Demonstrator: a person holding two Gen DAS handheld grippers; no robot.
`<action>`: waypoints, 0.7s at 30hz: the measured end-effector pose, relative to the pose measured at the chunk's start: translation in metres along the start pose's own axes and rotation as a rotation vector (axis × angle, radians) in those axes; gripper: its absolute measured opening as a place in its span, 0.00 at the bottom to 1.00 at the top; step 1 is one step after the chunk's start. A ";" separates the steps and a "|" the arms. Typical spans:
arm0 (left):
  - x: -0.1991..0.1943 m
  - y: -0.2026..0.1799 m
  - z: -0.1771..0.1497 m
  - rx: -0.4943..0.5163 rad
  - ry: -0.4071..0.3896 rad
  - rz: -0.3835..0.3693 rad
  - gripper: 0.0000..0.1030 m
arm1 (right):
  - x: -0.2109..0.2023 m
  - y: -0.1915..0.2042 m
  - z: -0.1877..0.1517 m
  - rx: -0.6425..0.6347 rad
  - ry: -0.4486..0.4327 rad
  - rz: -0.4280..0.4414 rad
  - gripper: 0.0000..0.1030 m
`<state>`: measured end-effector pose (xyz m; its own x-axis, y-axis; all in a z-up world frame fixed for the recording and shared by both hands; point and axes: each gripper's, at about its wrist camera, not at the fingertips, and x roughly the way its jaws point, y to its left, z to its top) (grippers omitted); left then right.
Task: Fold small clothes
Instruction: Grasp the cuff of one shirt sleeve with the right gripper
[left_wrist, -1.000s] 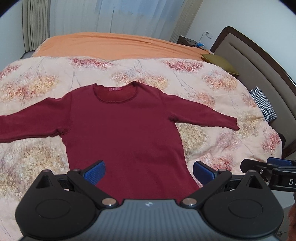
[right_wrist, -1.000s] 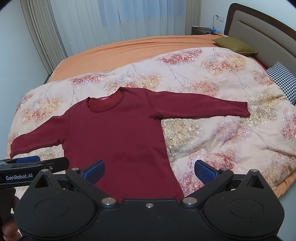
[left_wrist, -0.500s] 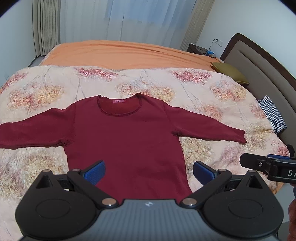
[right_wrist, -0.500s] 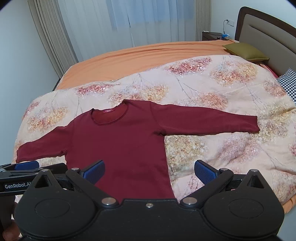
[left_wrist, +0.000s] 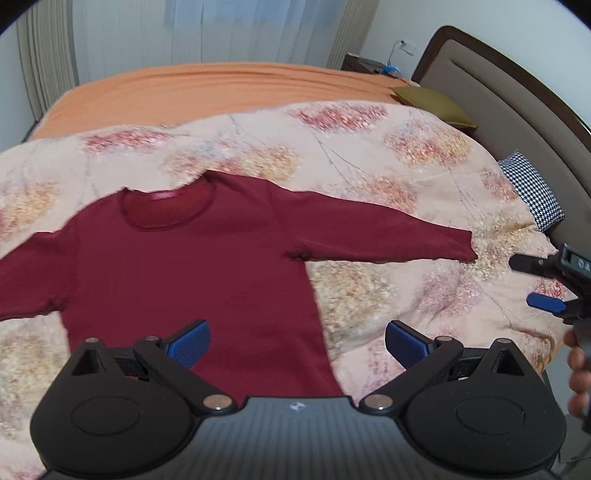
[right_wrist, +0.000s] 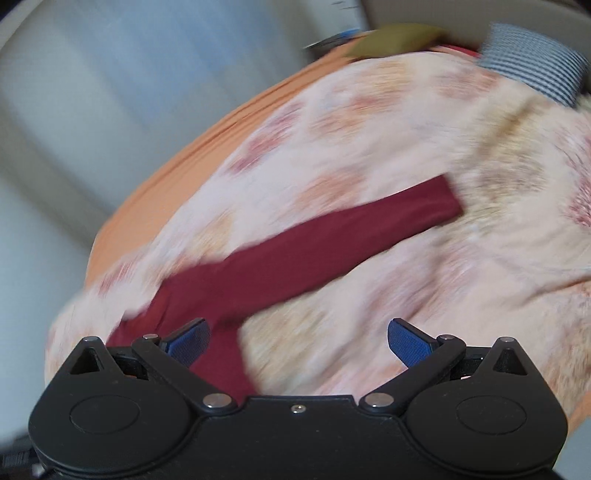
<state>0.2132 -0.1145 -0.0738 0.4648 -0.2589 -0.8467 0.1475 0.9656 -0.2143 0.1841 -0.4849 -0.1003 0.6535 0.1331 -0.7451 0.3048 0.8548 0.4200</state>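
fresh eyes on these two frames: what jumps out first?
The dark red long-sleeved top, spread flat with sleeves out on the floral quilt, dominates the left wrist view. The right wrist view is heavily motion-blurred, with one sleeve running diagonally across it. Both the left gripper and right gripper are open and empty.

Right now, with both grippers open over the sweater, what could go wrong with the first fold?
The right gripper view is heavily blurred, so it seems to be moving fast and might miss the sleeve. The quilt under the sweater is soft, so a pinch may catch it along with the cuff. The left gripper holds nothing, so the body could slide if the sleeve is pulled.
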 end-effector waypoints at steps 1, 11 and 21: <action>0.013 -0.009 0.005 -0.004 0.023 -0.004 1.00 | 0.012 -0.026 0.013 0.044 -0.011 0.007 0.96; 0.117 -0.082 0.038 -0.015 0.068 0.056 1.00 | 0.164 -0.214 0.075 0.442 -0.041 0.110 0.57; 0.171 -0.103 0.082 -0.041 0.073 0.105 1.00 | 0.216 -0.232 0.083 0.478 -0.023 0.100 0.32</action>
<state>0.3491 -0.2606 -0.1566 0.4105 -0.1556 -0.8985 0.0653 0.9878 -0.1412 0.3117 -0.6961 -0.3155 0.7092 0.1874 -0.6797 0.5202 0.5116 0.6838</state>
